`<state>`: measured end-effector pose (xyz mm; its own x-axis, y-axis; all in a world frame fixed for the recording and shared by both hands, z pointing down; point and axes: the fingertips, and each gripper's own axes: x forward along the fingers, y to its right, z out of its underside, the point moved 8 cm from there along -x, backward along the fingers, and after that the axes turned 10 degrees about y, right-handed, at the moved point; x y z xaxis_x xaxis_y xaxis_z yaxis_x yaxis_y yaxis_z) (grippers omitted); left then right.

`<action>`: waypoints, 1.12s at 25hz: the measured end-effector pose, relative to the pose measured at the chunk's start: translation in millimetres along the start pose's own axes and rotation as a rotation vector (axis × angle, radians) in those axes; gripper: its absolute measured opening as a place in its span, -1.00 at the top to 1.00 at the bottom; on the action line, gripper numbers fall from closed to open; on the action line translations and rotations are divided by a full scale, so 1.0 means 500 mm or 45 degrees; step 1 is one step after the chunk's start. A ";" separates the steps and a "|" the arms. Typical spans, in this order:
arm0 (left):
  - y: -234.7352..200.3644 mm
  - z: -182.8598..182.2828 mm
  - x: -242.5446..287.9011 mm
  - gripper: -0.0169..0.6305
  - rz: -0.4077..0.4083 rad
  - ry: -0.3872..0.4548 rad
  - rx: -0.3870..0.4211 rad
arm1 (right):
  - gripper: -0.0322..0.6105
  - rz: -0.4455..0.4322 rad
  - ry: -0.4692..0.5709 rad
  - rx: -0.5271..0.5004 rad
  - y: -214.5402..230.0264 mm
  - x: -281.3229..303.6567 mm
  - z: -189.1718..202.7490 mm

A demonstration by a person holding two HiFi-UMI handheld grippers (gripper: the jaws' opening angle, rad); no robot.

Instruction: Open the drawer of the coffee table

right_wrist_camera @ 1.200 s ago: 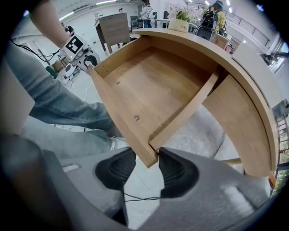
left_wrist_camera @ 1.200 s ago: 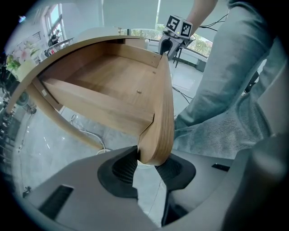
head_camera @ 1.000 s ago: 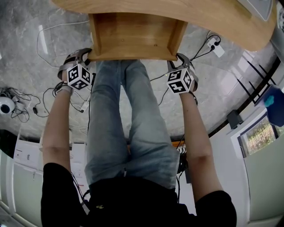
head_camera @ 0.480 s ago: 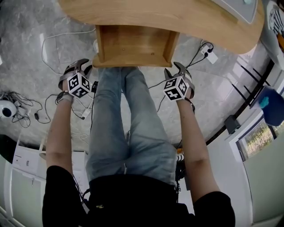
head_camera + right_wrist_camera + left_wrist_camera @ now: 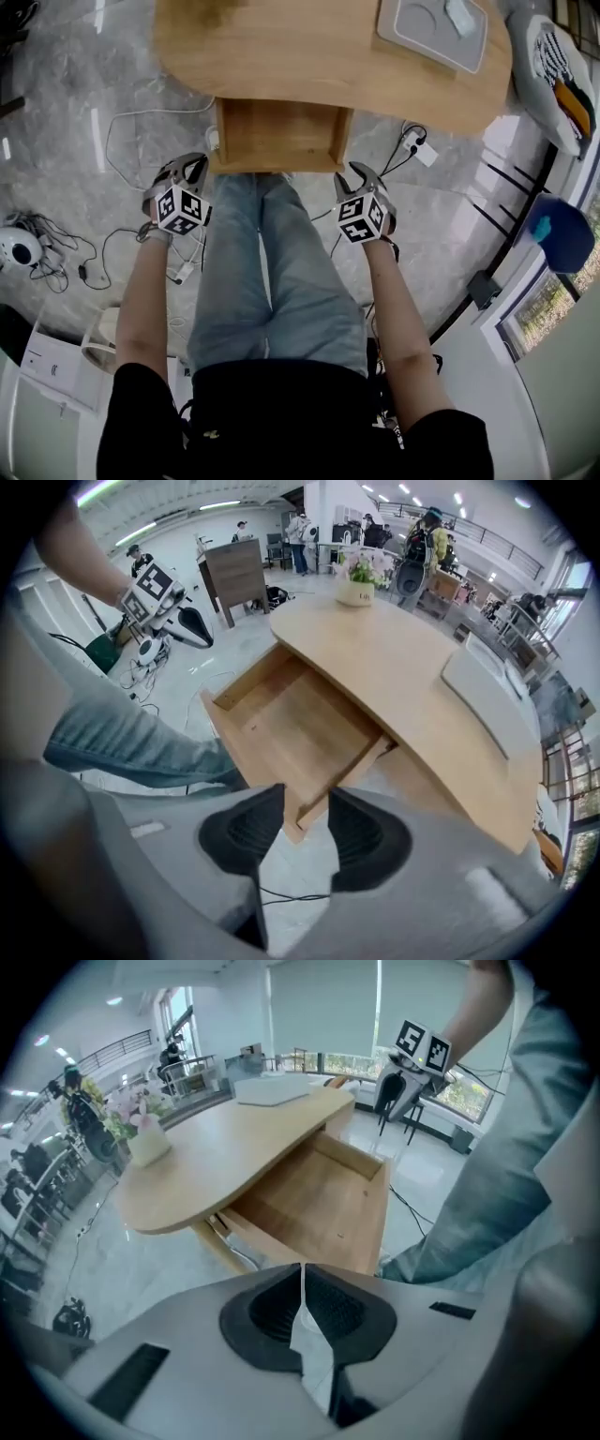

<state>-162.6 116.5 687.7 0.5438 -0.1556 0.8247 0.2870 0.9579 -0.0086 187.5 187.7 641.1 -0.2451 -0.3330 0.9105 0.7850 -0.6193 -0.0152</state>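
— Jaws first: how do they stand?

— On the left gripper (image 5: 187,167) they have just been closing and now meet pad to pad, with nothing between them. On the right gripper (image 5: 359,176) they have also just been closing, yet a gap is left. Only floor and a cable show through it, so that gripper holds nothing.

— And the drawer?

— The drawer (image 5: 281,131) is pulled well out from under the top of the desk (image 5: 281,47), its front edge towards the person's legs (image 5: 272,272). The inside is bare wood with nothing lying in it.

— Are the grippers on it?

— No. In the head view each one hangs just beside a front corner, the left gripper at the left corner and the right gripper at the right. Both gripper views show the drawer beyond the jaws and apart from them. Both grippers point steeply down.

— What else is on the desk?

— A grey tray (image 5: 422,42) sits near the right end in the head view, with a small pale thing in it that I cannot name. A flower pot (image 5: 356,591) stands at the other end. Loose cables (image 5: 122,253) lie on the marbled floor (image 5: 56,141), and a white power strip (image 5: 422,153) lies by the right gripper's side of the desk.
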 end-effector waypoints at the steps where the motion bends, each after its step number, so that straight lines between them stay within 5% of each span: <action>1: -0.004 -0.019 -0.013 0.86 -0.013 0.027 -0.034 | 0.47 0.005 0.020 -0.001 0.000 -0.017 -0.017; 7: -0.009 -0.127 -0.102 0.91 -0.048 0.166 -0.219 | 0.90 0.028 0.146 0.029 0.004 -0.123 -0.108; 14: -0.023 -0.259 -0.235 0.91 -0.037 0.337 -0.477 | 0.90 0.045 0.264 0.087 0.016 -0.234 -0.201; 20: -0.031 -0.361 -0.341 0.91 -0.035 0.446 -0.491 | 0.90 0.085 0.431 0.120 0.037 -0.344 -0.303; 28: -0.068 -0.470 -0.525 0.91 -0.193 0.609 -0.480 | 0.90 0.109 0.617 0.212 0.044 -0.502 -0.428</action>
<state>-129.8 68.1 338.5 0.7428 -0.4575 0.4888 0.5998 0.7791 -0.1823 144.3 105.4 323.7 -0.3803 -0.6933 0.6121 0.8840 -0.4671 0.0202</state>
